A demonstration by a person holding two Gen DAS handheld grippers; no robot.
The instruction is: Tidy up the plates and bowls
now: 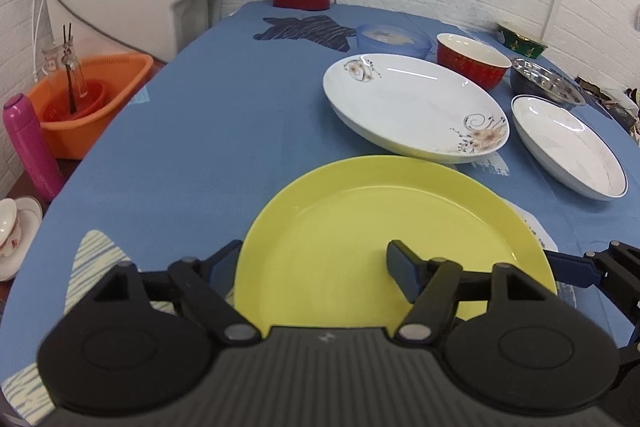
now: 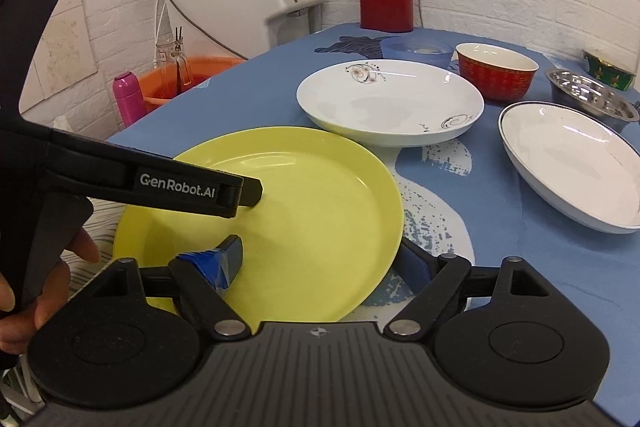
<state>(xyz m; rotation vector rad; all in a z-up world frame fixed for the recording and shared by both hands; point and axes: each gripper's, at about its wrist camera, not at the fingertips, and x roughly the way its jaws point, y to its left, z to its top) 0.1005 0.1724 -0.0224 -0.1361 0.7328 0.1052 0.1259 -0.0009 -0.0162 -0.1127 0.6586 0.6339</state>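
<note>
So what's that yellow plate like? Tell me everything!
The yellow plate is round, plain and glossy, with a raised rim, probably plastic or glazed. It sits flat and empty on the blue tablecloth, nearest the cameras. The left tongs and right tongs each straddle its rim, one finger inside, one outside.

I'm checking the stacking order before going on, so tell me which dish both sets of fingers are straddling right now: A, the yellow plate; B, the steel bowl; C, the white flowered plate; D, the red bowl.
A: each gripper has one finger over the yellow plate and one outside its rim, the left gripper on its left side and the right gripper on its right.
</note>
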